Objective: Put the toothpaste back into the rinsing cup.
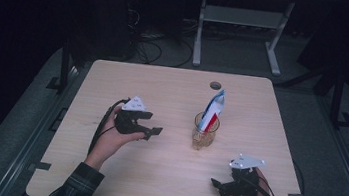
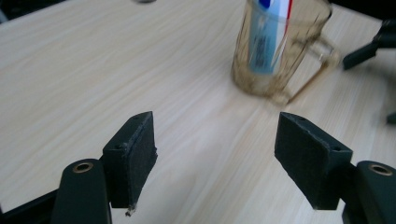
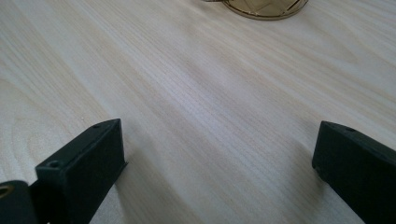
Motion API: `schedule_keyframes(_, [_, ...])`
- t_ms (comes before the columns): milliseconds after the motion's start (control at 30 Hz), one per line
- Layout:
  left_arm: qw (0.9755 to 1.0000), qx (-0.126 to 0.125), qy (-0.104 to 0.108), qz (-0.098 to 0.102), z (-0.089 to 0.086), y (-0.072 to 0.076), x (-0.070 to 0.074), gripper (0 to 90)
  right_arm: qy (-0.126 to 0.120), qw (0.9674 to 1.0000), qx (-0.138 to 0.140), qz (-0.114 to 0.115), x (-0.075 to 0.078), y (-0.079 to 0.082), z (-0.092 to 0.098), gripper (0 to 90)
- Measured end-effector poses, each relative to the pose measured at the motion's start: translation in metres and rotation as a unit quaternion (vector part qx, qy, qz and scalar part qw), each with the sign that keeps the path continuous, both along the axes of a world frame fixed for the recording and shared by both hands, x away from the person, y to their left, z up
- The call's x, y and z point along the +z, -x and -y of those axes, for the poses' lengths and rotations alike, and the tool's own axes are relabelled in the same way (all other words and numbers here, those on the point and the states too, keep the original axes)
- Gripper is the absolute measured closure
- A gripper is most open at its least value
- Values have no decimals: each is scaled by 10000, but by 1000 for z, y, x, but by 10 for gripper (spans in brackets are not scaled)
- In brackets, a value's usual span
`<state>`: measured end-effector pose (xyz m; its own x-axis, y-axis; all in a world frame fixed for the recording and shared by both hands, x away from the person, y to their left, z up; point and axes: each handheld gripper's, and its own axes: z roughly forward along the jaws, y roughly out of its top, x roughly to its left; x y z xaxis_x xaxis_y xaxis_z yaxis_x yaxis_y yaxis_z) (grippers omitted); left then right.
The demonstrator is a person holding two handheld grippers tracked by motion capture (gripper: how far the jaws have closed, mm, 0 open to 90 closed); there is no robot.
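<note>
pale wood grain across the table [image 1: 162,177], nearest the lower edge of the high view. at the near right corner, right gripper [image 1: 226,187] low over the wood in a hand, grey three-cornered plate on top, jaws pointing left. in the right gripper view, right gripper [image 3: 217,163] with both black jaws spread wide, bare wood between them, nothing held; amber base of the mug [image 3: 265,7] just cut by the top edge, well beyond the tips.

farther in, on the left side, left gripper [image 1: 150,131] raised in a hand above a plaid sleeve [image 1: 78,184], cable [image 1: 101,127] trailing toward the wrist, jaws pointing right toward the middle of the table. in the left gripper view, left gripper [image 2: 215,154] wide apart too, empty, only table [image 2: 93,70] between the pads; ahead and to the right of the gap, clear of the tips, the mug [image 2: 275,56].

near the table's middle, between the two grippers and apart from both, amber glass mug [image 1: 205,131] upright on the wood, handle toward the right gripper in the left gripper view. inside it, a toothpaste tube [image 1: 213,110], white with blue and red, standing on end and leaning against the rim, top well above the glass; same tube [image 2: 271,32] seen through the glass up close.

beyond the mug, a round grommet hole [image 1: 215,86] near the far edge. past the table, dark floor and a grey stand [image 1: 241,30].
</note>
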<state>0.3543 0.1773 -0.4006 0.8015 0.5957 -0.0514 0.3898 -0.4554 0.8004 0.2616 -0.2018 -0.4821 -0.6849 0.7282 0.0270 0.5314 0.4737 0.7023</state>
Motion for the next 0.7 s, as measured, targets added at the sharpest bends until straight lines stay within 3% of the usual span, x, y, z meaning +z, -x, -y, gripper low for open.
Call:
schedule_keyframes(167, [9999,154,28,40,-19,14,-6,282,-23,10000,-3,-17,0,0,0,17])
schedule_keyframes(300, [9997,204,-80,51,-29,24,-12,272,2,10000,2,-1,0,0,0,17])
schedule_keyframes(500, [9991,364,-189,-57,-44,41,-26,264,-2,10000,0,-4,0,0,0,17])
schedule_keyframes(700, [9972,564,-446,-192,-59,57,-43,254,-2,10000,-2,-5,0,0,0,17])
